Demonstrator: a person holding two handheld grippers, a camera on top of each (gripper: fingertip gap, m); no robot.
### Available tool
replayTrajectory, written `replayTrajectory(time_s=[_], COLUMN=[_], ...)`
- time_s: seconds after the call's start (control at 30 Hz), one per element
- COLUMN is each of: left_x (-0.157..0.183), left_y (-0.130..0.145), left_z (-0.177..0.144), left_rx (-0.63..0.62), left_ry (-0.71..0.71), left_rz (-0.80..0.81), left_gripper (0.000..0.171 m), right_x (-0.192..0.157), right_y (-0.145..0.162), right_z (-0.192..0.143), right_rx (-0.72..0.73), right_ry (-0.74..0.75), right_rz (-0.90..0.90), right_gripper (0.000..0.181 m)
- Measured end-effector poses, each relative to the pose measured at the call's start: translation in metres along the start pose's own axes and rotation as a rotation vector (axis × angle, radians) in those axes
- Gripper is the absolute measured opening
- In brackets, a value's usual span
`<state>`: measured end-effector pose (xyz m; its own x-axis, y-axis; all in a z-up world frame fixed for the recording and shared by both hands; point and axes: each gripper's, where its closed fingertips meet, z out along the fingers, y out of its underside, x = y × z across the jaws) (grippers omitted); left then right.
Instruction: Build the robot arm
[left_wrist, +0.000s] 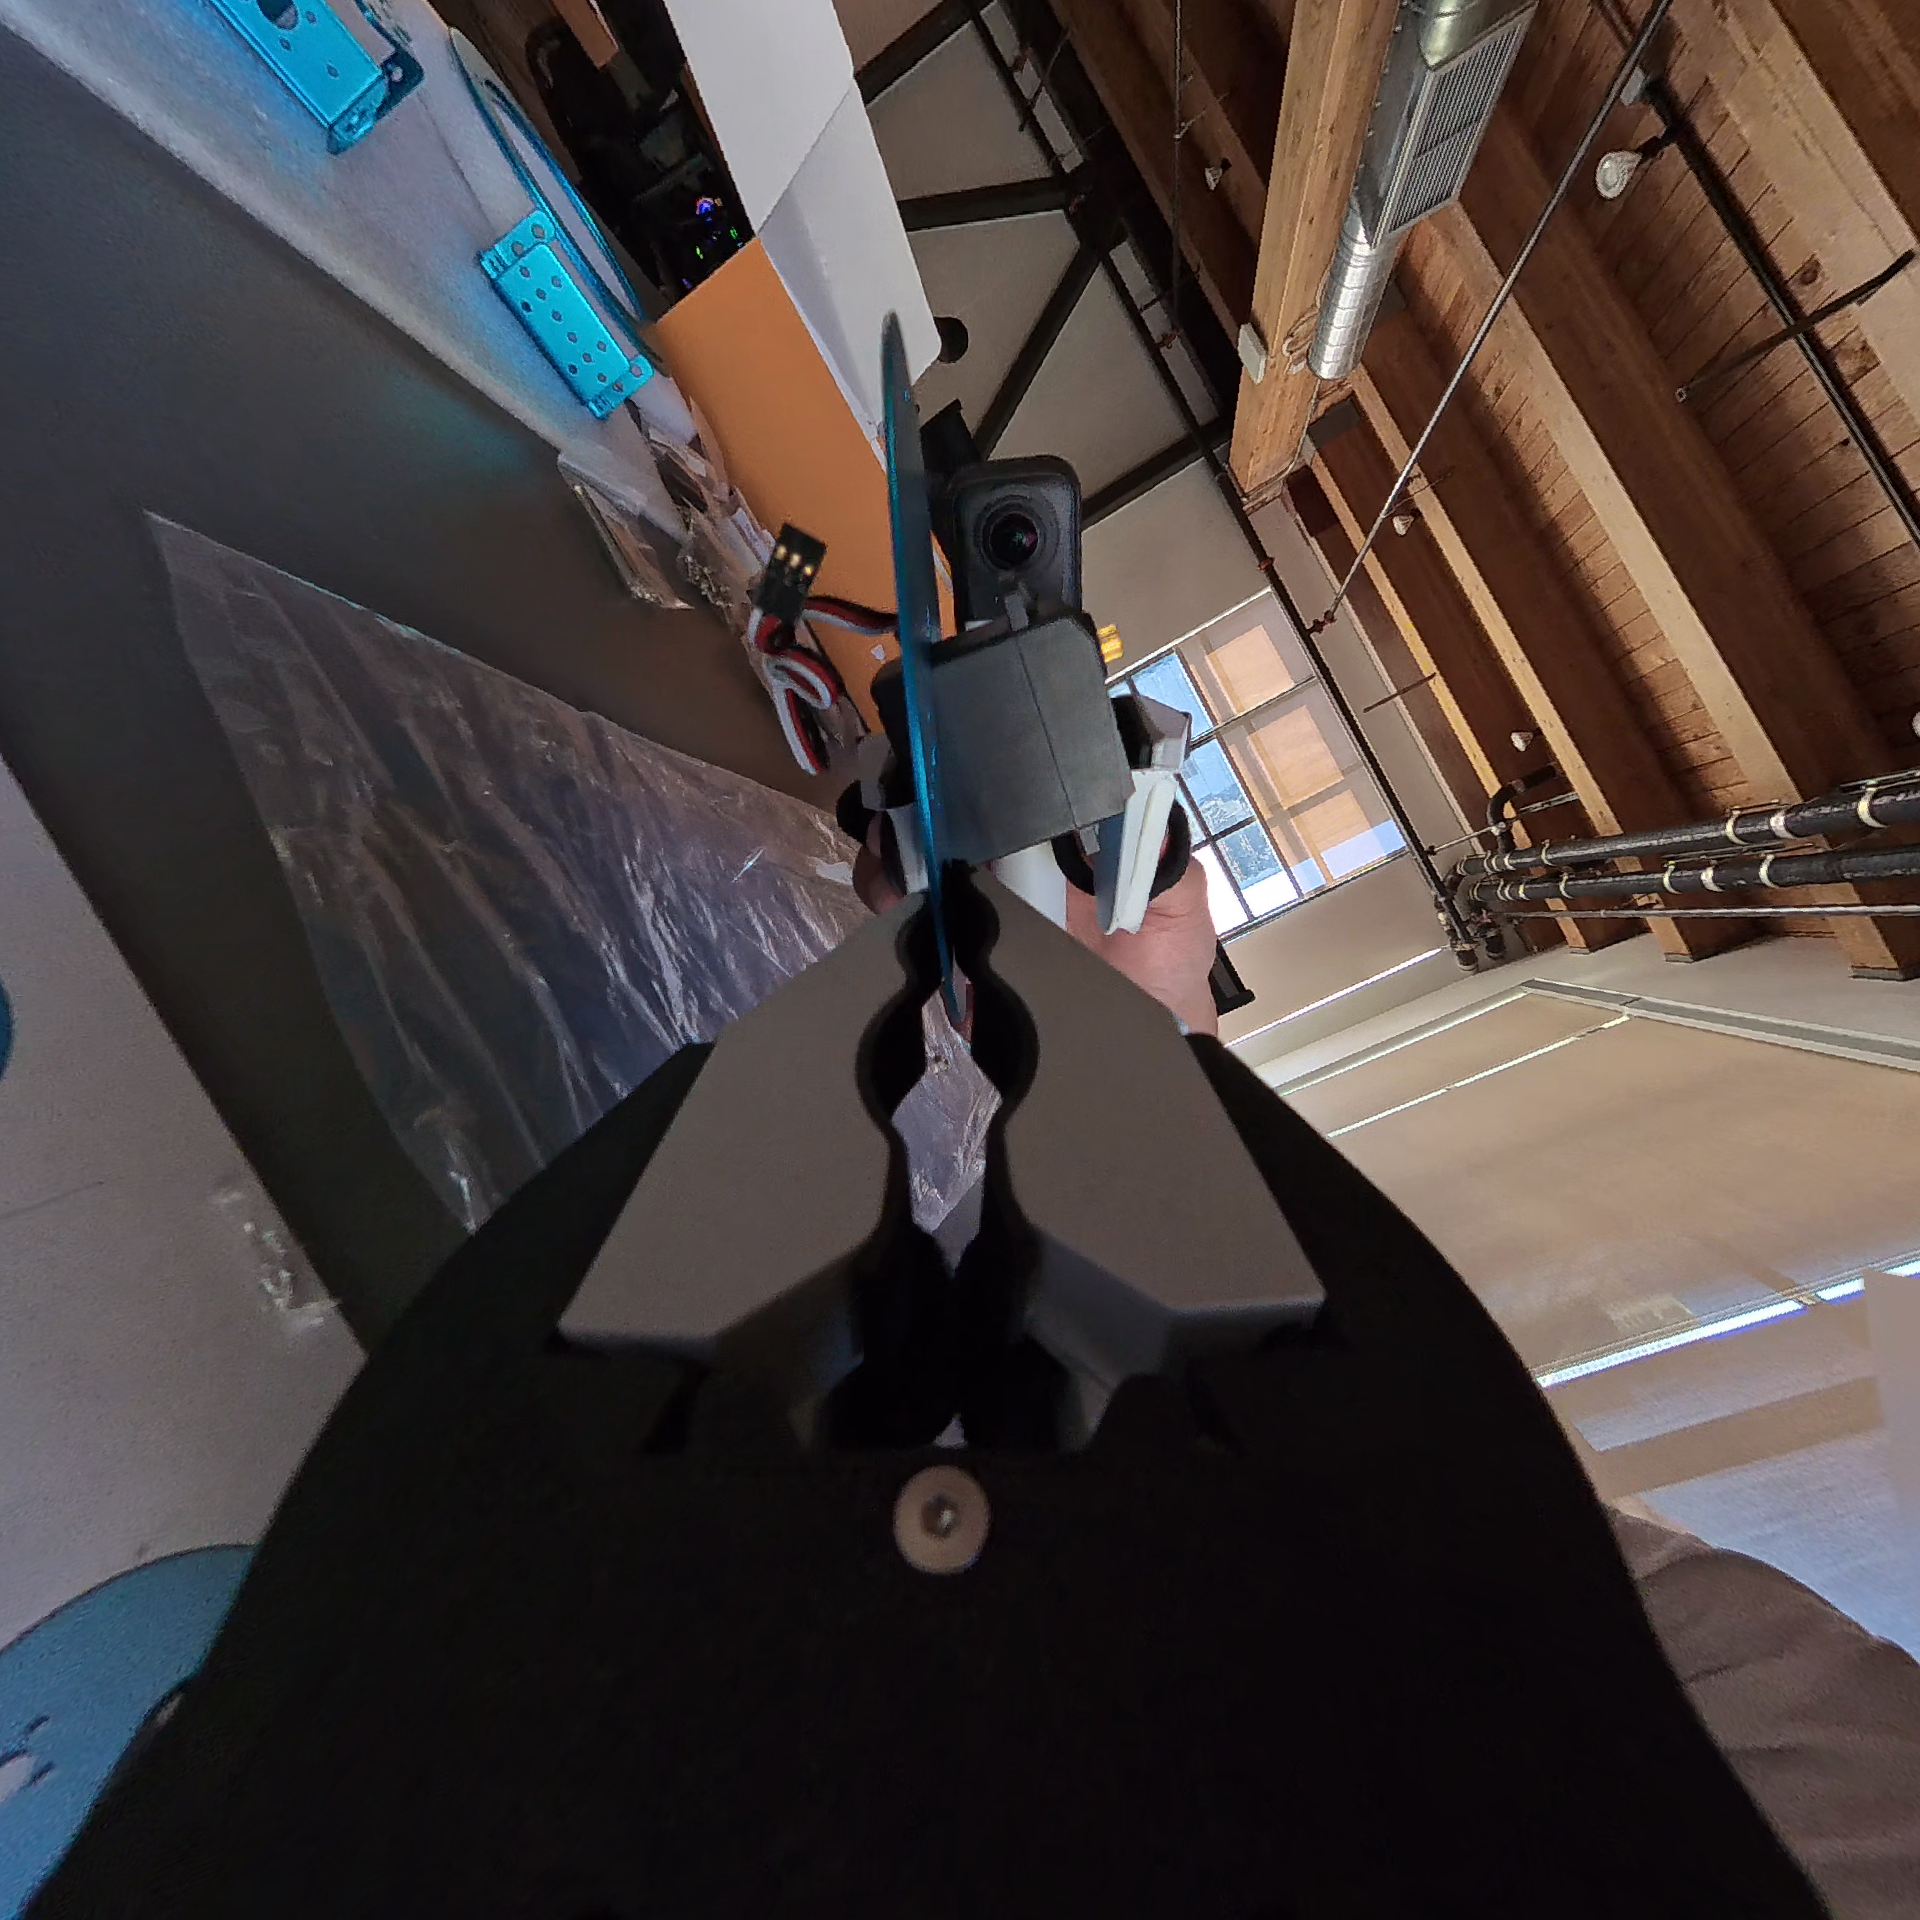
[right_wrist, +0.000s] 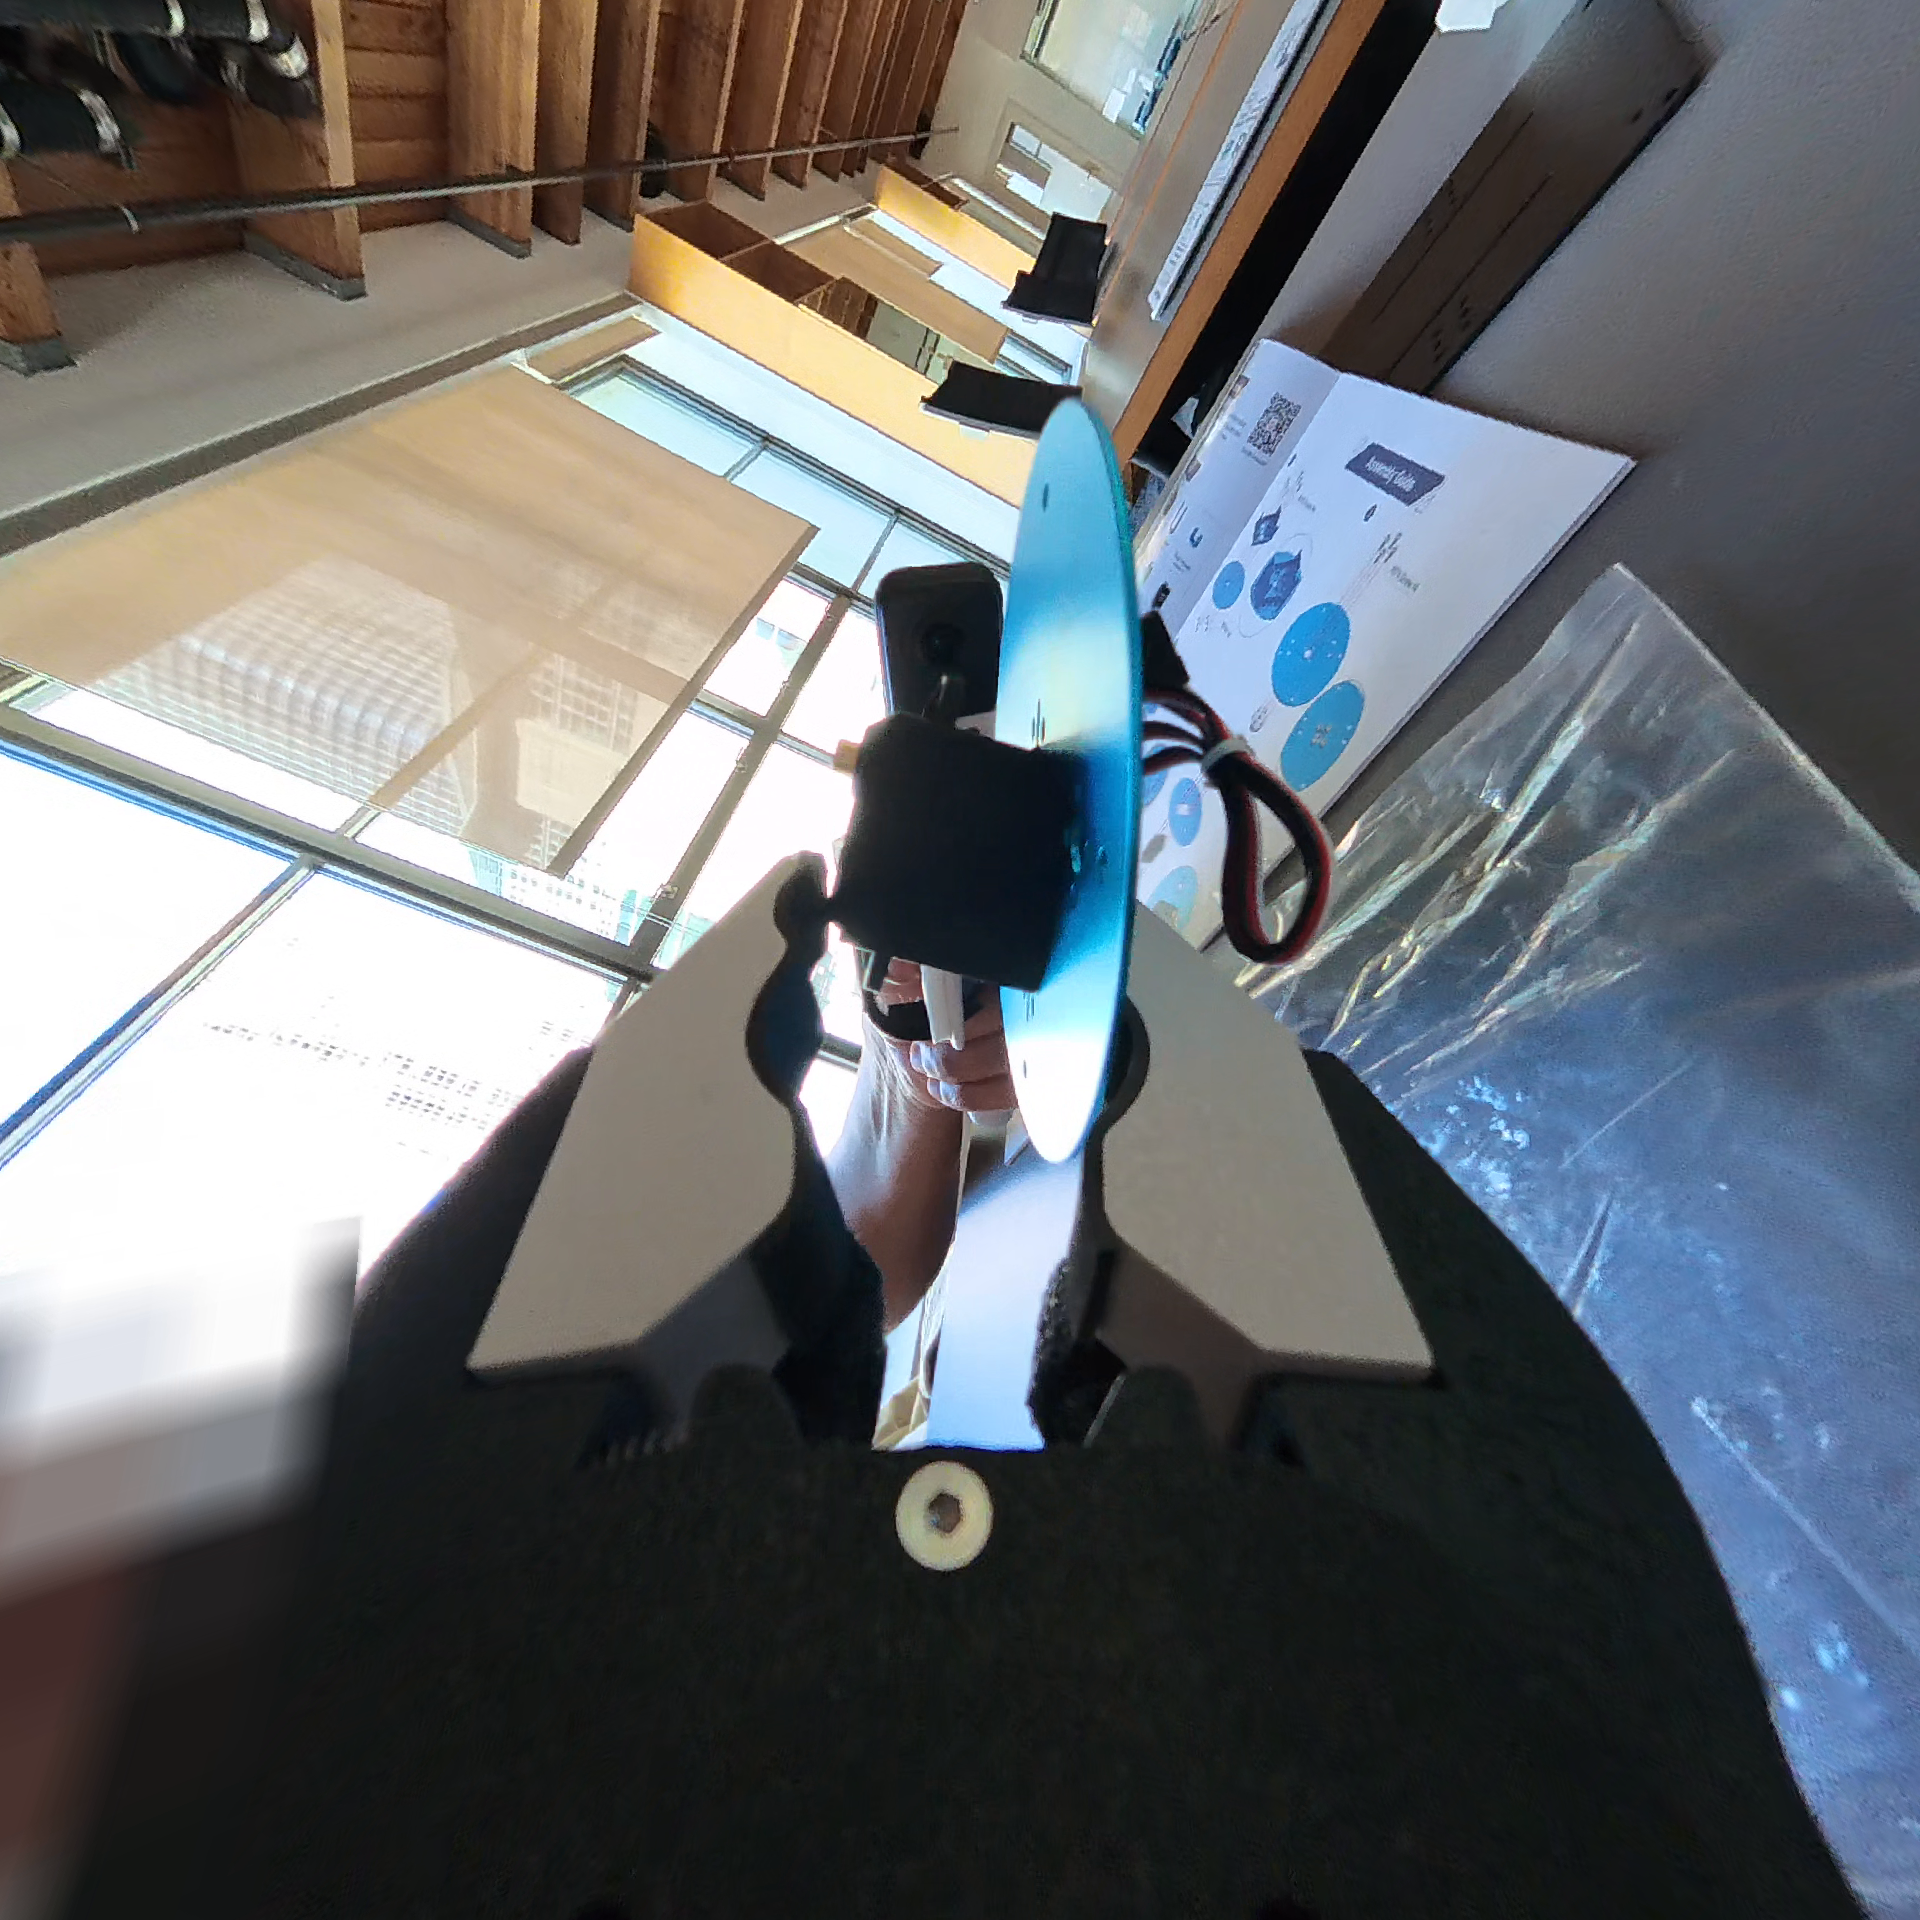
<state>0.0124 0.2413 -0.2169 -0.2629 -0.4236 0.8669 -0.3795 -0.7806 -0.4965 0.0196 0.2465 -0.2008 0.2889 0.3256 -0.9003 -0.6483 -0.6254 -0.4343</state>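
Left claw (left_wrist: 951, 966) pinches the disc (left_wrist: 914, 665) edge-on, running toward 12; right claw (right_wrist: 961, 997) grips it too, with the servo (right_wrist: 951, 862) at its 11.

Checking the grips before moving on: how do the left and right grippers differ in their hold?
The left gripper is nearly closed, pinching the blue disc by its thin rim; the right gripper stands wider, clamped across the black servo block on that disc. The left views the disc edge-on, the right sees its face. Both hold one assembly.

Both grippers' fingers (left_wrist: 1101, 1039) (right_wrist: 686, 1132) nearly closed
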Motion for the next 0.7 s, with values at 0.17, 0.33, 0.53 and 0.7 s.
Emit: replayTrajectory(time_s=[0.17, 0.33, 0.53, 0.7], left_x=[-0.001, 0.0, -0.021, -0.027], left_y=[0.0, 0.002, -0.013, -0.006], left_z=[0.006, 0.008, -0.003, 0.001], left_rx=[-0.011, 0.011, 0.118, 0.096], left_ry=[-0.039, -0.099, -0.296, -0.493], left_rz=[0.057, 0.187, 0.222, 0.455], left_gripper=[0.0, 0.0, 0.0, 0.0], right_x=[0.006, 0.009, 0.014, 0.011], right_y=[-0.001, 0.003, -0.019, -0.006], right_z=[-0.008, -0.02, -0.049, -0.023], right_rx=[-0.032, -0.068, 0.014, -0.117], right_ry=[0.026, 0.096, 0.389, 0.579], right_rz=[0.044, 0.026, -0.216, -0.464], right_gripper=[0.053, 0.06, 0.06, 0.056])
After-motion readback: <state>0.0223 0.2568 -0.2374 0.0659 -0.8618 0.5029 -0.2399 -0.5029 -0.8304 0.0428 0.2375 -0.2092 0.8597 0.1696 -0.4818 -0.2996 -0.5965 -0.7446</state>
